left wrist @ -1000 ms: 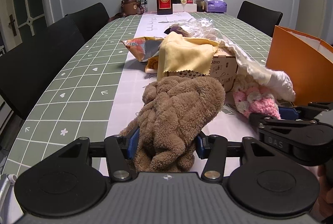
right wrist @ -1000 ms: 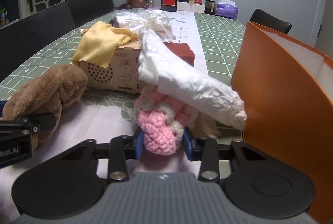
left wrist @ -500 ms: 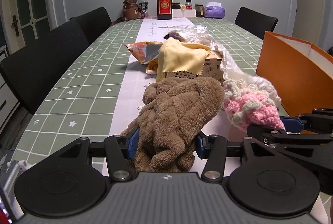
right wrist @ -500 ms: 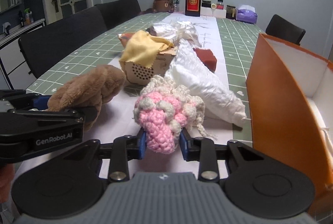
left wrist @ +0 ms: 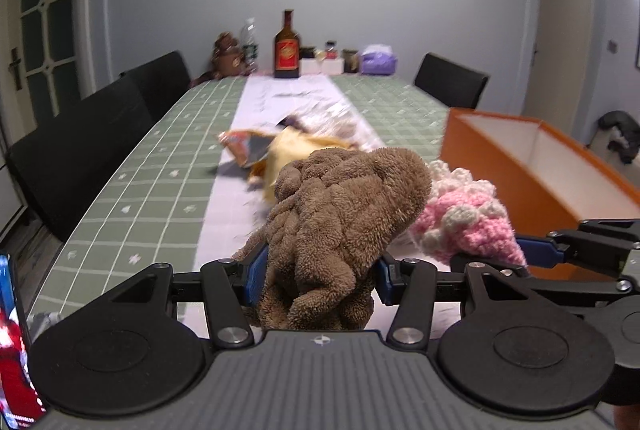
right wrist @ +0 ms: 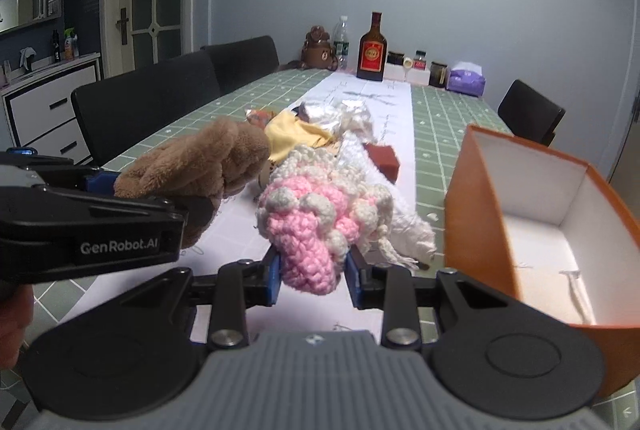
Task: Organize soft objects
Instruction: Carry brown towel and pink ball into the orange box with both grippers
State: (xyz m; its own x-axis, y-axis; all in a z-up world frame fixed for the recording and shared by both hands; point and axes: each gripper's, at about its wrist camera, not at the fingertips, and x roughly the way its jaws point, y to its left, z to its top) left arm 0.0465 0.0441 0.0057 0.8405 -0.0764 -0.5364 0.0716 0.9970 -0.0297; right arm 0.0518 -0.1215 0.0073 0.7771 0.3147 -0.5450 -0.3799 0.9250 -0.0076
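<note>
Green checked tabletop (left wrist: 132, 190), both soft pieces held up above it.

My left gripper (left wrist: 318, 280) has its jaws clamped on the brown plush towel (left wrist: 344, 214); my right gripper (right wrist: 312, 280) has its jaws pinching the pink-and-white crochet piece (right wrist: 312, 226), just left of the open orange box (right wrist: 480, 214). Yellow cloth (right wrist: 294, 134) lies beyond.

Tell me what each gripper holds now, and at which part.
The left gripper clamps the brown plush towel at its near, bunched end. The right gripper clamps the pink and white crochet piece at its pink near end.
</note>
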